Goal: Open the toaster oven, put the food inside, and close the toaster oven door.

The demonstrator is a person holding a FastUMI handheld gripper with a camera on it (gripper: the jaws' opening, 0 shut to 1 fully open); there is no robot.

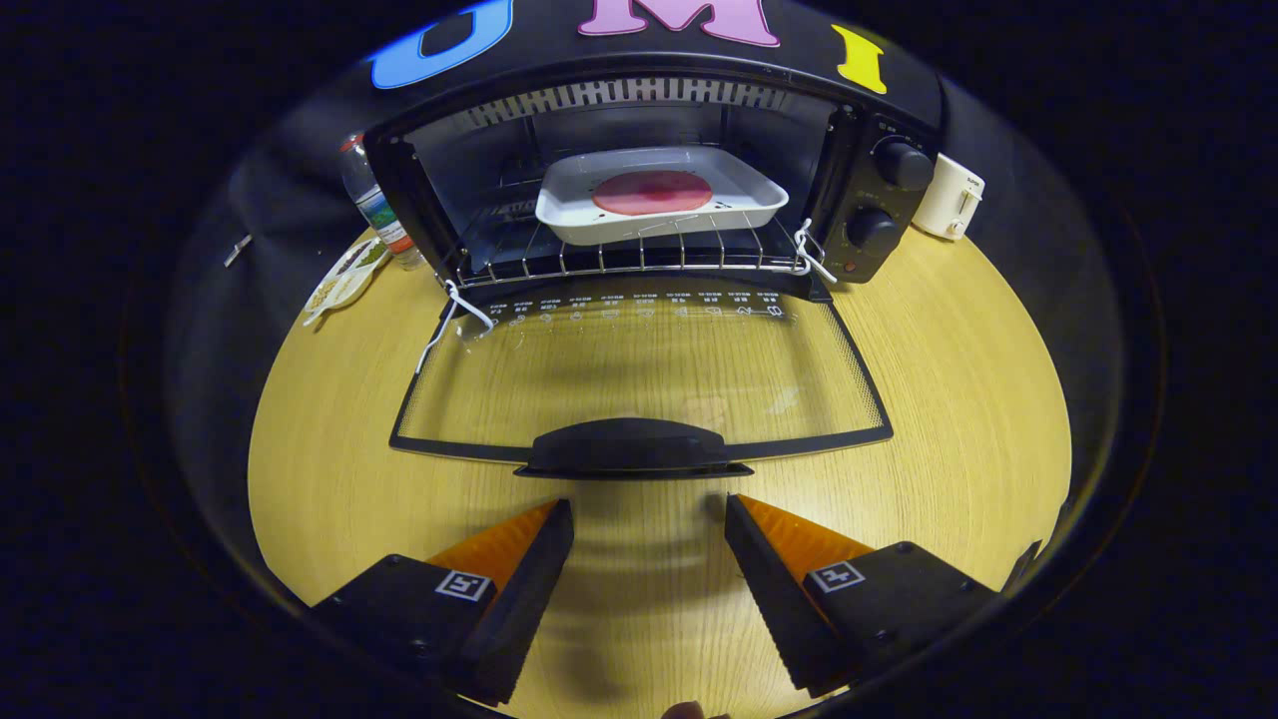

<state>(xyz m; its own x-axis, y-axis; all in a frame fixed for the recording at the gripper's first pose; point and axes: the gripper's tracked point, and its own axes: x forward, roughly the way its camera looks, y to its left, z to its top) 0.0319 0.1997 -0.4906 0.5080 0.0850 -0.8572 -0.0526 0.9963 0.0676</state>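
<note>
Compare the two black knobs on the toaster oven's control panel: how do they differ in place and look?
The upper knob sits near the panel's top corner; the lower knob sits beneath it, just above a small red light. The upper knob looks larger and stands out more than the lower knob. Both are round, black and beside the open oven cavity. The gripper is open, empty, short of the door handle.

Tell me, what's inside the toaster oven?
Inside the toaster oven, a white tray sits on the wire rack, holding a round pink food slice. The tray hides the rack beneath it. The gripper is open before the lowered door.
</note>
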